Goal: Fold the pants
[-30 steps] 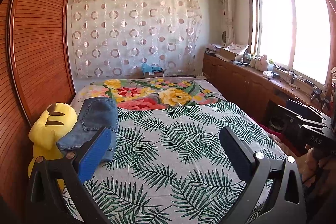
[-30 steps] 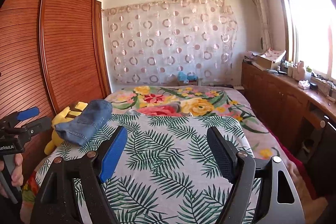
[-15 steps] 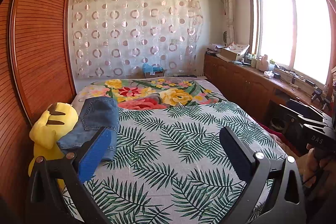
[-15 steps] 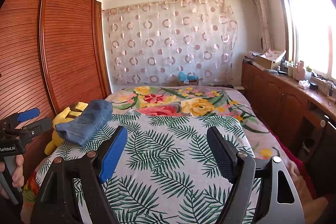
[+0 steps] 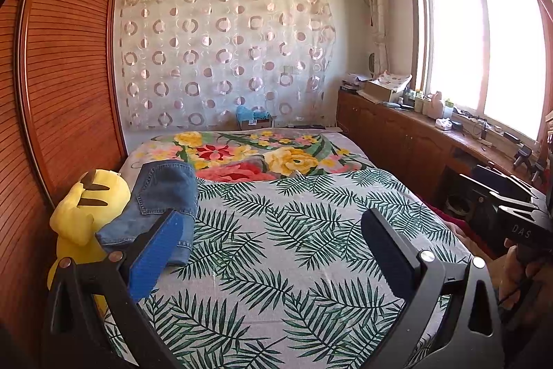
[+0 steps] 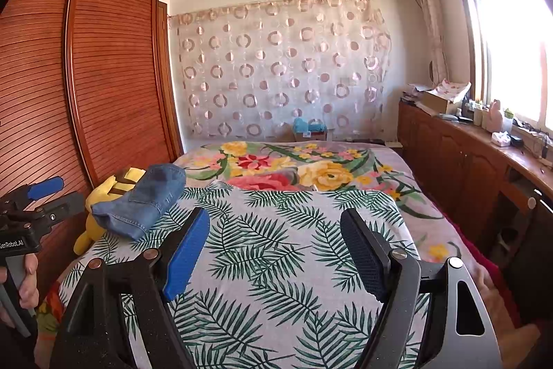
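Note:
Folded blue denim pants [image 5: 157,206] lie at the left side of the bed, leaning on a yellow plush toy [image 5: 86,213]; they also show in the right wrist view [image 6: 145,199]. My left gripper [image 5: 273,223] is open and empty, held above the leaf-print sheet with the pants just beyond its left finger. My right gripper [image 6: 276,223] is open and empty above the middle of the bed, right of the pants. The left gripper also shows at the left edge of the right wrist view [image 6: 43,192].
The bed [image 5: 311,196] has a leaf-print sheet over a floral cover. A slatted wooden wardrobe [image 5: 62,75] stands close on the left. A low wooden cabinet [image 5: 397,134] with clutter runs under the window on the right. A patterned curtain [image 5: 221,57] hangs behind.

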Demonstrator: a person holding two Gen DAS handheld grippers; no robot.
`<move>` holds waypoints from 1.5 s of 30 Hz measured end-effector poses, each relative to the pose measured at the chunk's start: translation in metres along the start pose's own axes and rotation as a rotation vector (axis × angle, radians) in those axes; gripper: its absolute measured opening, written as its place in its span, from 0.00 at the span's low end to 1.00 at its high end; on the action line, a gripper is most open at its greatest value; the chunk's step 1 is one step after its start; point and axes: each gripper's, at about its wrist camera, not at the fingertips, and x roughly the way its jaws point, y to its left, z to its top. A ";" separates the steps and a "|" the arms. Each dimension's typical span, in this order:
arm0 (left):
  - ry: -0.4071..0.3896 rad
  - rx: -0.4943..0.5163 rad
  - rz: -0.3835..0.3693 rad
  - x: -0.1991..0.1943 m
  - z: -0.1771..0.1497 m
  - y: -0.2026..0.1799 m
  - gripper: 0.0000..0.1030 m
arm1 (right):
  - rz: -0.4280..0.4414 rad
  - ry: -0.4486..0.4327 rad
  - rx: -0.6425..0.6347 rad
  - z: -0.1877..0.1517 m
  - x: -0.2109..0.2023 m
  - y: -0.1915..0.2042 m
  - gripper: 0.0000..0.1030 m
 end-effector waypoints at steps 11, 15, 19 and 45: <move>-0.003 0.001 0.003 -0.001 0.000 0.002 1.00 | -0.001 -0.001 0.000 0.001 0.000 -0.001 0.77; -0.003 0.000 0.002 -0.001 0.001 0.003 1.00 | -0.001 -0.001 -0.002 0.000 0.000 0.000 0.77; -0.004 0.000 0.002 -0.002 0.000 0.003 1.00 | -0.001 -0.002 -0.002 0.000 0.000 -0.001 0.77; -0.007 -0.001 0.001 -0.003 -0.002 0.005 1.00 | -0.004 -0.003 -0.004 0.000 0.001 -0.001 0.77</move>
